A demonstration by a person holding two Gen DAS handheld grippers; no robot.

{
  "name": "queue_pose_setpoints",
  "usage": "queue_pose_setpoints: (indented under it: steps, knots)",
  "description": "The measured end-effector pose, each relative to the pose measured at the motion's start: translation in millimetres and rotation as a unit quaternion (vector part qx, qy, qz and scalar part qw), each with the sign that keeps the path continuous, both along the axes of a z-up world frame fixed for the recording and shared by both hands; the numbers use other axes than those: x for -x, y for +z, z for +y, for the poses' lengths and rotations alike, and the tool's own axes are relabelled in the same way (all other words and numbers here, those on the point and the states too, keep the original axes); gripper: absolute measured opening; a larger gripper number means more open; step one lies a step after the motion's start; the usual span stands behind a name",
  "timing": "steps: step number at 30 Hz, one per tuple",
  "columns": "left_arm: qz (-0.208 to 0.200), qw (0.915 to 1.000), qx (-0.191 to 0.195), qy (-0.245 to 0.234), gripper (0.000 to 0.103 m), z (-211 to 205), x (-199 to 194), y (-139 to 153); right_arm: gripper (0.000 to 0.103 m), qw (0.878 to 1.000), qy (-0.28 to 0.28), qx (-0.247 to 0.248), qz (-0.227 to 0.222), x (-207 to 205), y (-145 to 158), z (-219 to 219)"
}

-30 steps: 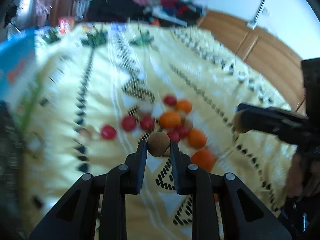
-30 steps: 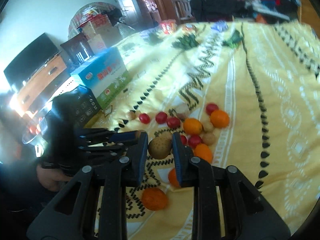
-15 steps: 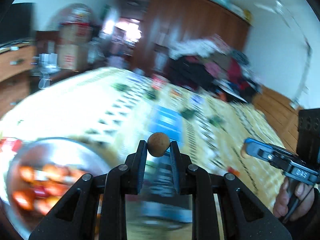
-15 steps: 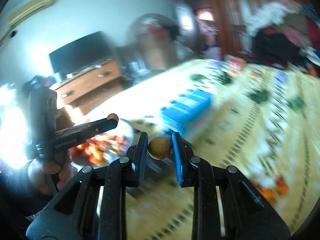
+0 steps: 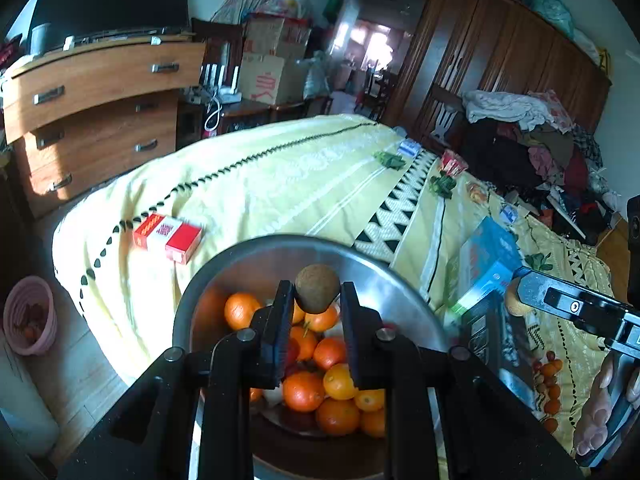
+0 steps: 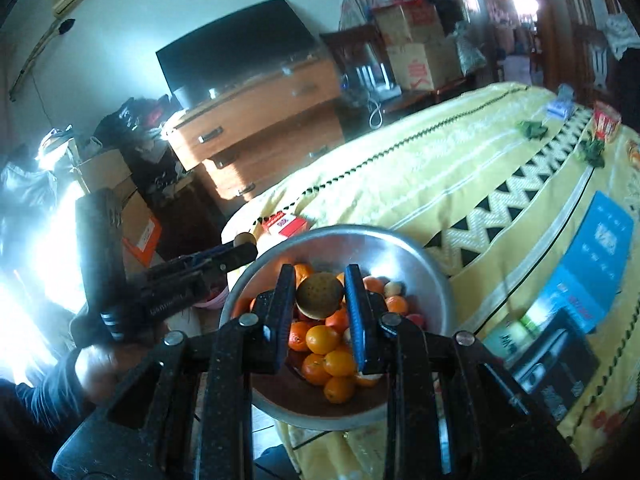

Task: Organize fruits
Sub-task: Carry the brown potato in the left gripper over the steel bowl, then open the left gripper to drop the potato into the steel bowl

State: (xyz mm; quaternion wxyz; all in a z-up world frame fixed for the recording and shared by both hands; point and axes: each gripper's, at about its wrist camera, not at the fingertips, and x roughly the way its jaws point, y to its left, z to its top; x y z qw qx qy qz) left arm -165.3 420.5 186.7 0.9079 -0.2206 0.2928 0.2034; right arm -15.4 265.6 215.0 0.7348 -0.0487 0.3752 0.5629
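Both hand-held grippers [image 5: 314, 308] [image 6: 320, 300] clamping brown fruits [image 5: 317, 288] [image 6: 320, 295] above orange-filled bowl [image 5: 404, 280], red box [image 5: 168, 237] beside

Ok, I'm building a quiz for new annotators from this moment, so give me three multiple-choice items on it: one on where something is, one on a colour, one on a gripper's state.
1. Where is the red box?
A. inside the metal bowl
B. on the yellow bedspread, beyond the bowl
C. on the dresser

2. What colour is most of the fruit in the metal bowl?
A. orange
B. green
C. purple

3. What is the left gripper doing?
A. hanging open and empty
B. shut on a red box
C. shut on a round brown fruit above the bowl

Answers:
1 B: the box lies on the yellow bedspread past the bowl's far rim.
2 A: the heap of oranges fills the bowl.
3 C: the brown fruit sits pinched between both fingers, over the bowl.
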Motion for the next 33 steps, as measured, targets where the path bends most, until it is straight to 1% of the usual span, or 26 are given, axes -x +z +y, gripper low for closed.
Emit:
queue_pose_setpoints:
  steps: [3,4,7,16,17,19,21,22,23,24,25,26,27,31,33]
  knots:
    - [0.008,0.9999,0.011,0.0,0.023,3,1,-14,0.025,1.0,0.0,0.014,0.016,3,-10,7]
    - [0.009,0.9999,0.013,-0.001,0.023,5,1,-13,0.025,1.0,0.0,0.02,0.021,3,-14,10]
    - [0.013,0.9997,0.019,-0.003,0.023,6,-1,-20,0.025,0.999,0.001,0.03,0.026,7,-19,18]
    - [0.024,0.9993,0.027,-0.006,0.024,10,-6,-27,0.025,0.999,0.001,0.038,0.033,14,-24,29]
    - [0.024,0.9993,0.027,-0.005,0.026,10,-6,-27,0.025,0.999,0.001,0.039,0.033,14,-25,30]
    - [0.025,0.9993,0.029,-0.001,0.042,11,-4,-29,0.025,0.999,-0.001,0.039,0.032,14,-25,31]
    - [0.024,0.9993,0.029,0.005,0.048,12,-2,-29,0.026,0.999,-0.001,0.042,0.031,14,-25,31]
    - [0.023,0.9993,0.029,0.007,0.051,12,-1,-29,0.033,0.999,-0.001,0.044,0.031,14,-26,32]
    - [0.022,0.9993,0.029,0.009,0.054,11,0,-28,0.054,0.998,-0.002,0.046,0.032,14,-26,32]
    - [0.022,0.9993,0.029,0.012,0.062,11,0,-27,0.067,0.998,-0.005,0.048,0.031,14,-26,32]
    - [0.022,0.9993,0.029,0.013,0.069,11,0,-27,0.089,0.998,-0.008,0.047,0.03,14,-26,31]
    - [0.02,0.9993,0.027,0.016,0.071,11,1,-26,0.095,0.999,-0.012,0.043,0.026,15,-25,29]
    - [0.019,0.9993,0.025,0.019,0.073,10,2,-24,0.094,0.999,-0.014,0.041,0.023,15,-23,28]
    - [0.017,0.9992,0.026,0.023,0.073,12,2,-21,0.094,0.999,-0.017,0.027,0.006,22,-10,17]
    - [0.011,0.9994,0.021,0.025,0.073,9,4,-14,0.094,1.0,-0.022,0.008,-0.019,31,6,2]
